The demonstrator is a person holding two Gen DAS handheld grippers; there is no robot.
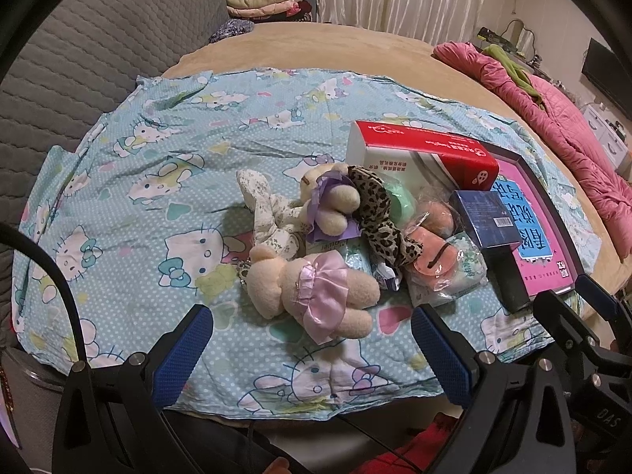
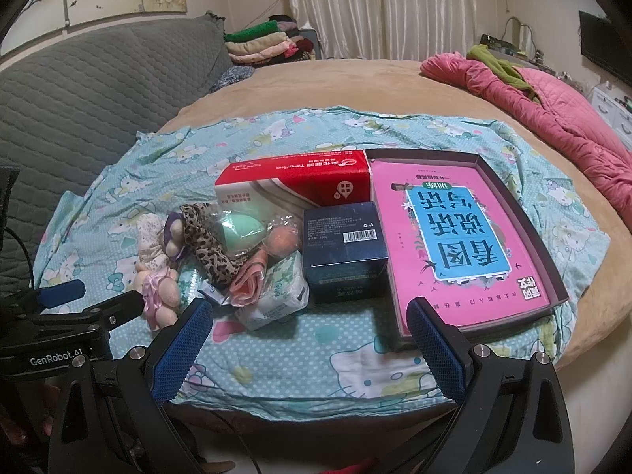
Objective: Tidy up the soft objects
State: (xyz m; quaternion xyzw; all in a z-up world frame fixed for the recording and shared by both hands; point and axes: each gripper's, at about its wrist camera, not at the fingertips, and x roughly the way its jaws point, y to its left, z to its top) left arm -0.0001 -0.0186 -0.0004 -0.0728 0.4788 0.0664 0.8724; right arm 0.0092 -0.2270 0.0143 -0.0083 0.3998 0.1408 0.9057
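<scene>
Both sets of jaws stand wide apart and hold nothing. The left gripper hovers above the near edge of the blue cat-print sheet, its blue pads framing the nearest toy from the six o'clock side without touching it. The right gripper hovers over the same sheet, with a bare patch of cloth between its fingers.

Soft things lie heaped at the middle of the sheet. A cream plush bear in a pink satin skirt lies nearest the left gripper. At its twelve o'clock rests a second cream bear with purple trim, and at its eleven o'clock a white floral plush. A leopard-print cloth drapes across the heap, touching the purple-trimmed bear. At the cloth's three o'clock sit a green sponge in clear wrap, a peach puff, a pink pouch and a pack of tissues.

Hard things border the heap. A red and white carton lies at its twelve o'clock, a dark blue box at its three o'clock, and just beyond that a shallow dark tray holds a pink book.
</scene>
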